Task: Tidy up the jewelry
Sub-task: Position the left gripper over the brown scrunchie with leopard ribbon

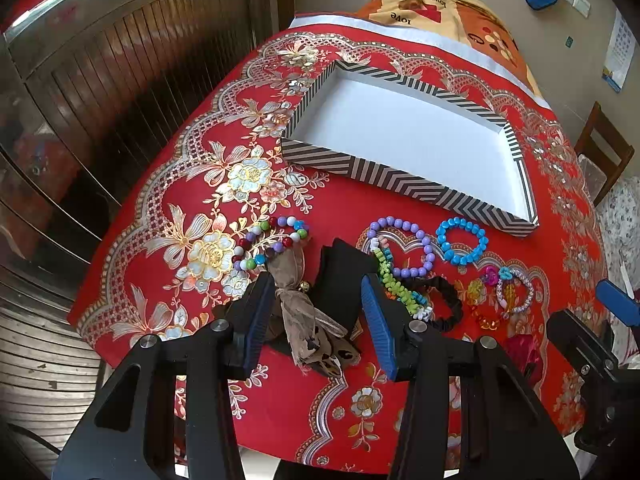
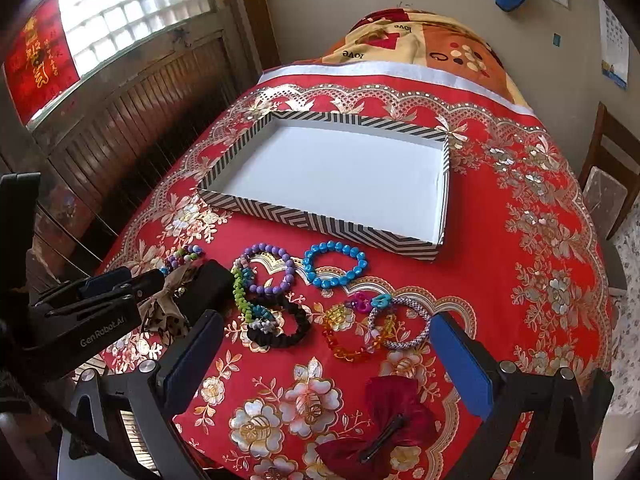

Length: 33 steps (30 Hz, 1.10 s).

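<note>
Lying beside striped tray (image 1: 384, 178): bead bracelets (image 1: 462, 242), colourful; both fingers (image 1: 372, 308) (image 2: 456, 356) released, empty.

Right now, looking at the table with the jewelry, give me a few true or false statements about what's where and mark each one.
1. The striped tray has nothing in it. True.
2. The blue bead bracelet lies inside the tray. False: it lies on the red tablecloth, just in front of the tray.
3. The left tongs are open over a brown fabric bow. True.
4. The right tongs are clamped on the purple bead bracelet. False: they are open and hold nothing.
5. A dark red bow clip lies on the cloth between the right tongs. True.
</note>
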Motion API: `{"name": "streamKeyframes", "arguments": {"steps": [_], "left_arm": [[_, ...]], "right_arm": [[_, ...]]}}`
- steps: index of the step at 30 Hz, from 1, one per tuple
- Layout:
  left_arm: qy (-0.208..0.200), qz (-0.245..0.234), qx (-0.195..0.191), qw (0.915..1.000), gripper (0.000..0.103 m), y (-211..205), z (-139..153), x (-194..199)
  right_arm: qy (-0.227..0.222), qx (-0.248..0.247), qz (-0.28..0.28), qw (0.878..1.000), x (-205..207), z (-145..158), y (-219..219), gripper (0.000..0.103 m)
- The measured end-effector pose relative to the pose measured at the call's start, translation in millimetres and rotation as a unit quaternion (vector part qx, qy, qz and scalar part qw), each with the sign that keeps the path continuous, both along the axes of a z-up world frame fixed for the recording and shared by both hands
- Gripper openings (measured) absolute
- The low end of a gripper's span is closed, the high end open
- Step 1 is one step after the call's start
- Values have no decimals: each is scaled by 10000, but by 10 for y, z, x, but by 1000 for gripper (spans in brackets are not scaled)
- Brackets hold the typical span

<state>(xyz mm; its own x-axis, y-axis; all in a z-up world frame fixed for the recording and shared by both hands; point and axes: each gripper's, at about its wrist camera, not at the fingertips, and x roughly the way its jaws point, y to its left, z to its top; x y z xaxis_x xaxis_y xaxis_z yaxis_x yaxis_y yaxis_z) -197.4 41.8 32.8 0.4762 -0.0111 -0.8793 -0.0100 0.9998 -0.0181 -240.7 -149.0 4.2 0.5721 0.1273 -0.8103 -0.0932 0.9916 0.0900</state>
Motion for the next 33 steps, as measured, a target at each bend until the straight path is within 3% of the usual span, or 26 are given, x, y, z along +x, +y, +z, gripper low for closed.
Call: {"name": "streamKeyframes", "arguments": {"steps": [33], "left_arm": [[109,32,-35,9999,45,8,-55,17]], "right_arm": [[120,-37,35,9999,56,-92,2,103]]}}
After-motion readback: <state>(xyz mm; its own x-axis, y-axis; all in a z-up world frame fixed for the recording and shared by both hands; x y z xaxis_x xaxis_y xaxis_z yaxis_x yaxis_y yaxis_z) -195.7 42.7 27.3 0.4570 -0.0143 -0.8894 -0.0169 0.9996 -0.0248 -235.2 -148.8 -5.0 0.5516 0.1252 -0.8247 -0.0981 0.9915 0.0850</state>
